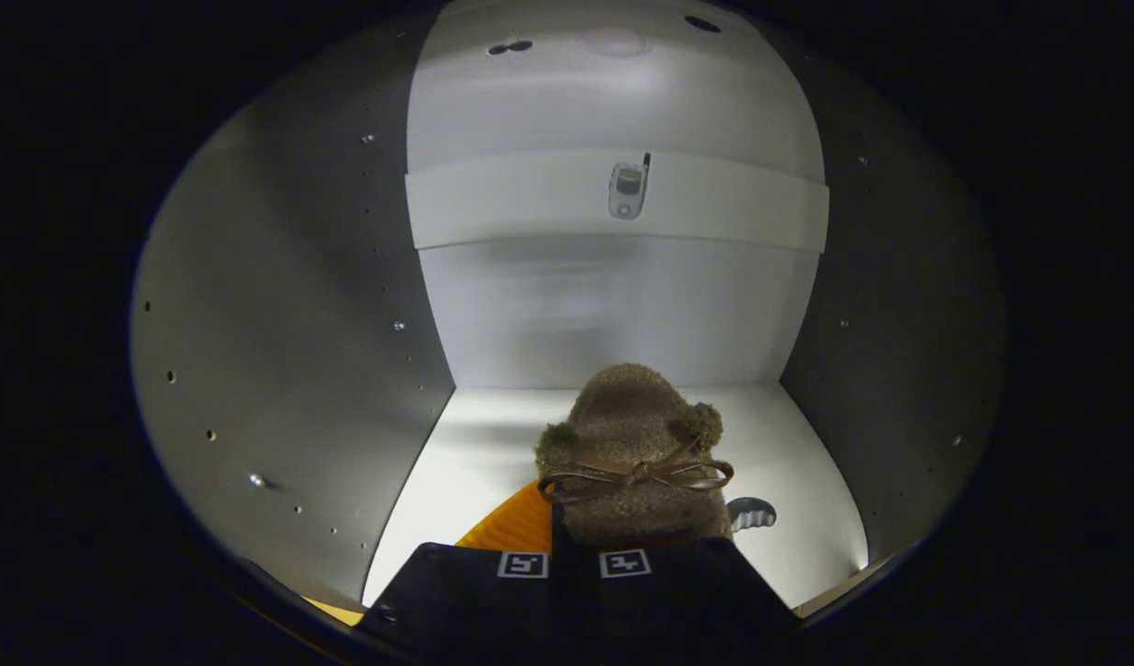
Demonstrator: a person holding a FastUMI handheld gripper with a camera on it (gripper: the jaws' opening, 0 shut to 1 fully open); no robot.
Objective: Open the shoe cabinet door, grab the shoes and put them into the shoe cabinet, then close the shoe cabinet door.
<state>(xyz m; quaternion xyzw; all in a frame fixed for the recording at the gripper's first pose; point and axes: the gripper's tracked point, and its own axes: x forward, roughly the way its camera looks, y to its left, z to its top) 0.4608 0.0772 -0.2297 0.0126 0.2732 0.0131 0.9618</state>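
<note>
Hand-held gripper (pixel 576 555) pushed inside white shoe cabinet (pixel 613 296), fingers nearly together on heel of fuzzy brown slipper with bow (pixel 634 444) at twelve o'clock; grip point hidden. Orange sole (pixel 511 527) partly covered, over cabinet floor.

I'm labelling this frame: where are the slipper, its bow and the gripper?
slipper (pixel 627 416): gripper view, fuzzy toe.
bow (pixel 634 475): gripper view, centre knot.
gripper (pixel 574 562): gripper view, between the fingertips.

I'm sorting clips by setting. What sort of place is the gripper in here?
Likely inside a shoe cabinet: plain side walls with peg holes, a white shelf, and a fuzzy slipper held just ahead of the gripper, whose fingers look shut on it.
</note>
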